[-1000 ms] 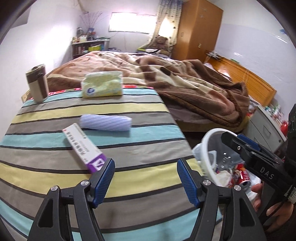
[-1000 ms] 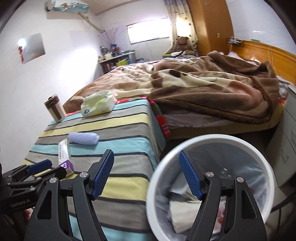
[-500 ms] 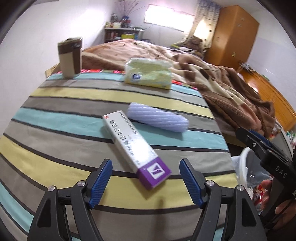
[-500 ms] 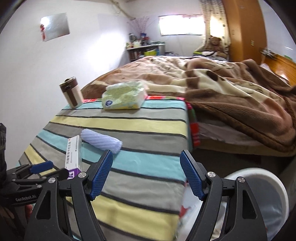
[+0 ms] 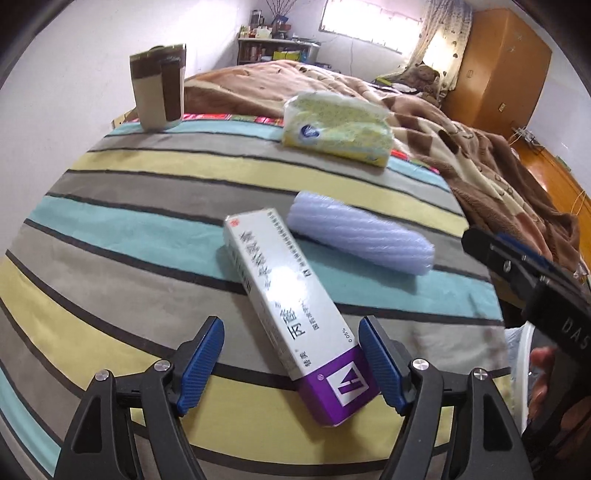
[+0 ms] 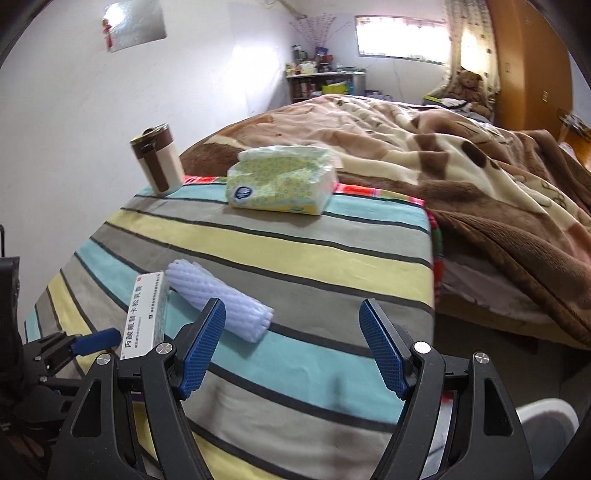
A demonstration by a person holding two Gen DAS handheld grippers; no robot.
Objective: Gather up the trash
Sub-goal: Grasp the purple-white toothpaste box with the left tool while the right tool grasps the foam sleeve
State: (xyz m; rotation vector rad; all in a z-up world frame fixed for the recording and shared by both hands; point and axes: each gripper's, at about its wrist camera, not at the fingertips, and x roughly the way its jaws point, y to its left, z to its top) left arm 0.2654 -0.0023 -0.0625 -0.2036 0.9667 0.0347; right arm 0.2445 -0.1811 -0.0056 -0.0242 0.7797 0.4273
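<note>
Trash first: my left claw (image 5: 291,360) hangs spread around the medicine box (image 5: 295,317) lying on the striped bench (image 5: 110,221), ready to pinch; my right claw (image 6: 291,349) waits apart, empty.

The left wrist view sits low and close over the striped desk (image 5: 110,206), facing across it toward the bed (image 5: 461,155) and window (image 5: 369,18) at the top of the frame; its own jaws fill the bottom edge, with the medicine box (image 5: 295,306) lying large at lower centre.

The right wrist view looks from higher and further back, facing the same way, so the desk (image 6: 332,251) shows whole, the box (image 6: 146,314) small at lower left.

Both views share the desk top, the foam roll (image 5: 358,240) (image 6: 218,302), tissue pack (image 5: 336,127) (image 6: 282,181) and cup (image 5: 159,86) (image 6: 157,158). Each view seems to catch the other gripper at its edge, though only partly.
</note>
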